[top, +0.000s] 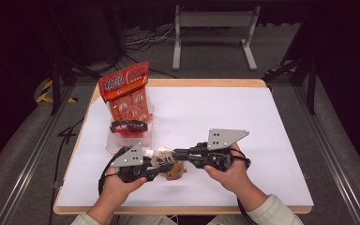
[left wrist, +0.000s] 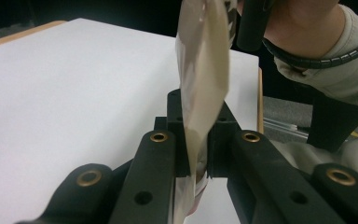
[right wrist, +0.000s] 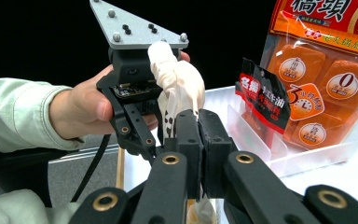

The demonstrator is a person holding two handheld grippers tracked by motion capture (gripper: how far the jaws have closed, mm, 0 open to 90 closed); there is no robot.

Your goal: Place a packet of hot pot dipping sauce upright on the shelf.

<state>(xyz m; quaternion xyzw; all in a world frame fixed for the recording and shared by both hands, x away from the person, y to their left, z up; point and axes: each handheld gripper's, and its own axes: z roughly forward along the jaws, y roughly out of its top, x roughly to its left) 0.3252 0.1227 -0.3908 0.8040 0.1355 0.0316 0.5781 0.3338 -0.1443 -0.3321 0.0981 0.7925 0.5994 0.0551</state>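
So the white table top [top: 262,122] takes up most of the high view. On its far-left part sits a clear plastic tray [top: 115,143] with a big orange snack pack [top: 126,93] standing up in it, and a small black-and-red sachet [top: 129,125] propped in front of that pack.

Down at the near edge, both grippers meet nose to nose over a small pale packet [top: 161,157]. The left gripper [top: 152,169] has its jaws pinched nearly together on the packet's lower part; in the left gripper view the thin cream film [left wrist: 203,84] runs up out of the jaws, tilted a bit to the right. The right gripper [top: 180,153] is also clamped tight on it: in the right gripper view its two jaw blocks are pressed together with a sliver of the packet between them, and the white crumpled bulk [right wrist: 179,81] bulges up just past the tips, touching the left gripper's body.

The left hand [top: 119,183] wraps its tool from below, and the right hand [top: 229,171] grips its tool with the fingers curled over the top. Both forearms come in from the bottom in pale sleeves.

There's something orange-brown [top: 174,171] on the table right under the packet, but the grippers cover most of it and I can't tell what it is. The print on the packet is too blurred to read.
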